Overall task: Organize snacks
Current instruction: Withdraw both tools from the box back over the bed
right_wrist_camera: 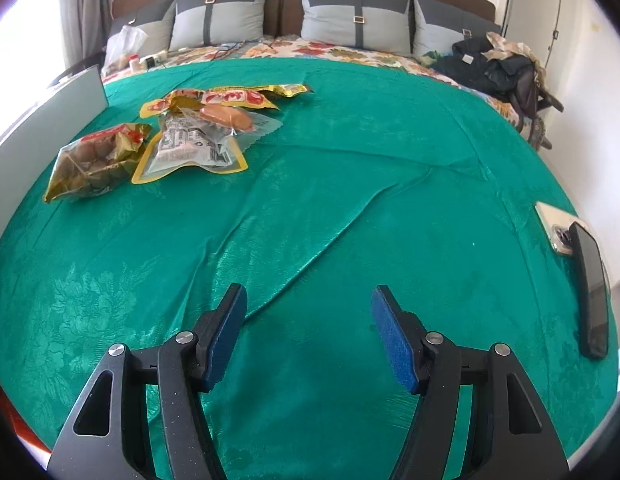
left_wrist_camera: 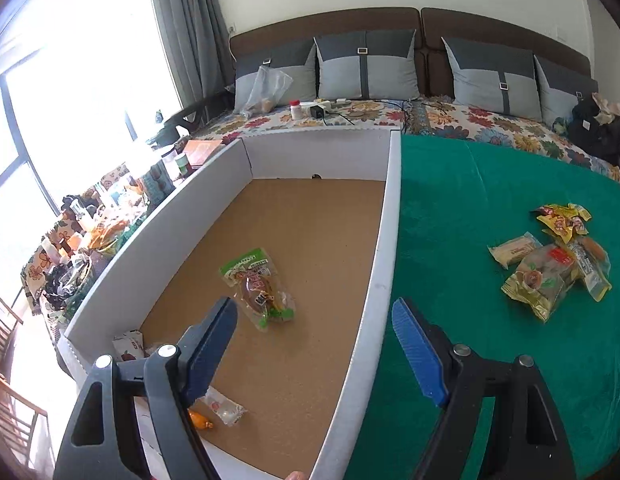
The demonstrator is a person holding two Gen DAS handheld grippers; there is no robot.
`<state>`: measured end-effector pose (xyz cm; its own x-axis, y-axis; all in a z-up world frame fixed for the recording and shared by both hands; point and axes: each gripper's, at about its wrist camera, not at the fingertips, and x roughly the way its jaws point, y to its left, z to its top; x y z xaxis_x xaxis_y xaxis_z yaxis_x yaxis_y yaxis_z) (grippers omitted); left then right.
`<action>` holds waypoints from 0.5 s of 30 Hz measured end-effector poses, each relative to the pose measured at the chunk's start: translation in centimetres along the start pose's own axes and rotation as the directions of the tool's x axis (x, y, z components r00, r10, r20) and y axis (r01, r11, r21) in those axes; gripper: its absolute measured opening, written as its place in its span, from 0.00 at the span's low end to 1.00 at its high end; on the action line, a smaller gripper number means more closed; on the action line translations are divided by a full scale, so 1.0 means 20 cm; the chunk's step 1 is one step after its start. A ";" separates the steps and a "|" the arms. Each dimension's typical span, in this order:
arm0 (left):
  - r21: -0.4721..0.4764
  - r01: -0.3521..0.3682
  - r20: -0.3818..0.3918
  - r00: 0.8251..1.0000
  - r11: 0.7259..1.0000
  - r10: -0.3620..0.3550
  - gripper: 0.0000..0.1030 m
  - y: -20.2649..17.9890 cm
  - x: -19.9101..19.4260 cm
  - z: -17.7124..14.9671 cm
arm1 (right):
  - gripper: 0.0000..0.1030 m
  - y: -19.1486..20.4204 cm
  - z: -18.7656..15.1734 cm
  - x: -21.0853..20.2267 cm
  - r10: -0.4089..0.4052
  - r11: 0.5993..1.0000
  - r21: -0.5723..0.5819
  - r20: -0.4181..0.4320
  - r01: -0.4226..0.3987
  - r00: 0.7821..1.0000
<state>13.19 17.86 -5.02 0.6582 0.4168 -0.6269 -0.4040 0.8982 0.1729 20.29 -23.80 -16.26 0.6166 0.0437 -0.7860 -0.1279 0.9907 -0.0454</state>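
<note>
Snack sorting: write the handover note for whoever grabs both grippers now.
Left gripper: open, empty, above the white box.
Right gripper: open, empty, over the green bedspread.
Done: a green-labelled packet and a few small snacks, one clear-wrapped, lie in the box.
Left: the pile of packets on the bedspread right of the box, among them a sausage pack.
Two phones lie at the right edge.
</note>
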 end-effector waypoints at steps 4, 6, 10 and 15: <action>-0.044 -0.005 0.202 0.979 0.999 0.014 0.93 -0.02 -0.23 0.01 | 0.66 -0.07 -0.01 0.02 0.003 0.999 0.049 -0.025 -0.002 1.000; -0.002 0.019 0.246 0.969 1.000 -0.018 0.99 -0.10 -0.29 0.01 | 0.66 -0.08 -0.01 0.03 0.005 0.998 0.059 -0.035 -0.003 0.999; 0.111 0.127 0.191 0.971 0.986 -0.146 1.00 -0.32 -0.28 -0.03 | 0.68 -0.08 -0.01 0.04 0.007 0.998 0.057 -0.036 -0.005 0.999; 0.153 0.313 -0.041 0.950 0.937 -0.311 0.99 -0.62 -0.07 -0.18 | 0.74 -0.09 -0.02 0.04 0.003 0.998 0.057 -0.031 -0.002 1.000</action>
<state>14.86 5.68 -9.02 0.7247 0.1108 -0.6801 -0.0755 0.9938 0.0815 20.68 -25.66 -17.15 0.5915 0.0430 -0.8051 -0.0847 0.9964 -0.0090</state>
